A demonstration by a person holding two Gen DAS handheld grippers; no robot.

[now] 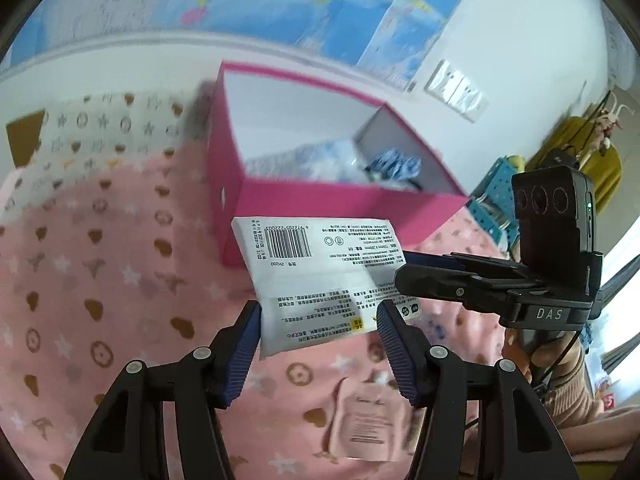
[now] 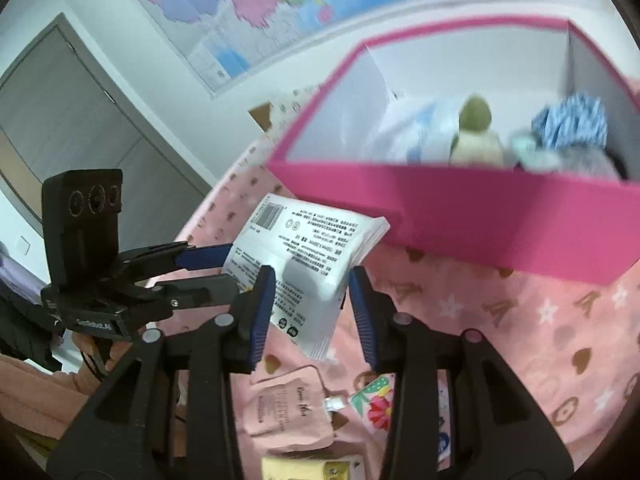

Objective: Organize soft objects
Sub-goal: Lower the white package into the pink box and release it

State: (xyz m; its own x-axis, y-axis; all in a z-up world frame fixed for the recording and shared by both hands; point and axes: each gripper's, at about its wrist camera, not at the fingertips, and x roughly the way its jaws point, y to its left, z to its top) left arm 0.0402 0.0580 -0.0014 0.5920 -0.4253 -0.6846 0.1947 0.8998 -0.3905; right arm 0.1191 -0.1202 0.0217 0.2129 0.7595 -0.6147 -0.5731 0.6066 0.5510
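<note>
A white soft pack [image 1: 320, 272] with a barcode and printed text hangs above the pink bedspread, held from two sides. My left gripper [image 1: 320, 332] is shut on its near end, both blue pads against its edges. My right gripper [image 1: 402, 270] reaches in from the right and clamps the pack's right edge. In the right wrist view the pack [image 2: 304, 248] sits between the pads of my right gripper [image 2: 312, 300], and my left gripper [image 2: 232, 268] pinches its left edge. Just beyond stands the open pink box [image 1: 340, 208], [image 2: 480, 216].
Inside the box lie a green plush toy [image 2: 476, 120], a blue patterned cloth [image 2: 572, 120] and a pale blue pack. A pink sachet [image 2: 288, 408] and a flowered item [image 2: 376, 400] lie on the bedspread below. A blue crate [image 1: 492, 192] stands to the right, a map on the wall behind.
</note>
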